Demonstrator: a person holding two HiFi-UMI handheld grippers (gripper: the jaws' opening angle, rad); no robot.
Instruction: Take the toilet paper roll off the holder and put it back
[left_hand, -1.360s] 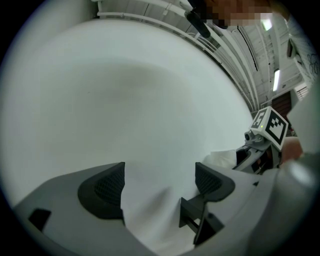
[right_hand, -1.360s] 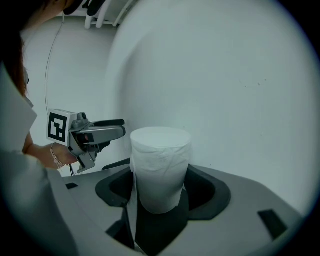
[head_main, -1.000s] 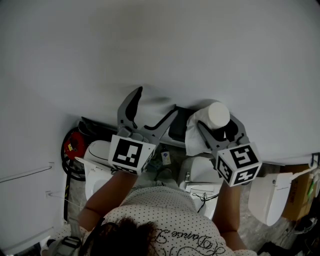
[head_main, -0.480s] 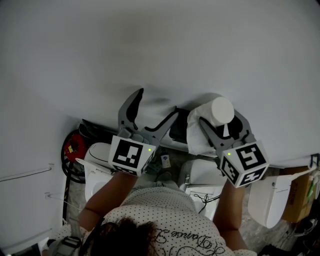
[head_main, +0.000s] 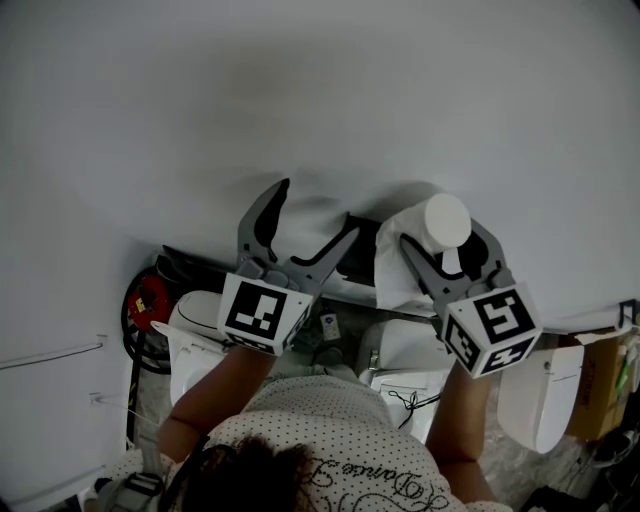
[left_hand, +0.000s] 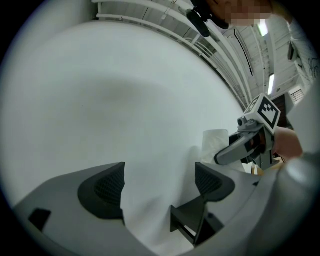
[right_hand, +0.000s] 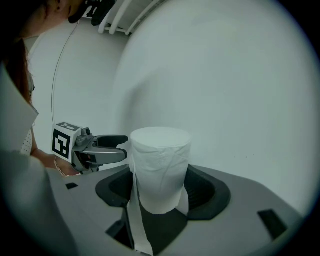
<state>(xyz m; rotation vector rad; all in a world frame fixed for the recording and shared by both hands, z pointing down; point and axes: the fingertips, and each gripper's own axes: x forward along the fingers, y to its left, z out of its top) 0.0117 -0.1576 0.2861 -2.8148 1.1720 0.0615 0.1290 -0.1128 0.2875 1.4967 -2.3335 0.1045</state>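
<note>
1. The right tongs (right_hand: 160, 195) are closed on the toilet roll (right_hand: 160, 165). The pads press its rounded side low down, so most of the roll stands up clear of the jaws. Gripping it by the sides probably leaves both ends free for sliding it back onto a holder.
2. Nothing but these tongs carries the roll. It hangs in the air close in front of the wall (head_main: 300, 90) and is off any holder. In the head view it sits at the tip of the right tongs (head_main: 443, 242), with its flat round end (head_main: 445, 220) turned towards the camera.
3. The left tongs (left_hand: 159, 182) are wide open and hold nothing; only bare wall shows between the pads. They sit beside the roll without touching it, with the gap facing the wall. They look like a spare hand kept ready to steady the roll or the holder.
4. In the head view a dark fitting (head_main: 352, 262) lies low against the wall between the two pairs of tongs. It may be the holder, but I cannot tell its shape.
5. The roll is white, plump and nearly full. Its outer sheet is creased and wound a little loosely.
6. A loose strip (right_hand: 134, 220) hangs from its left side, down past the jaws.
7. The paper looks soft, so a hard squeeze would dent it. The trailing strip could catch when the roll goes back.
</note>
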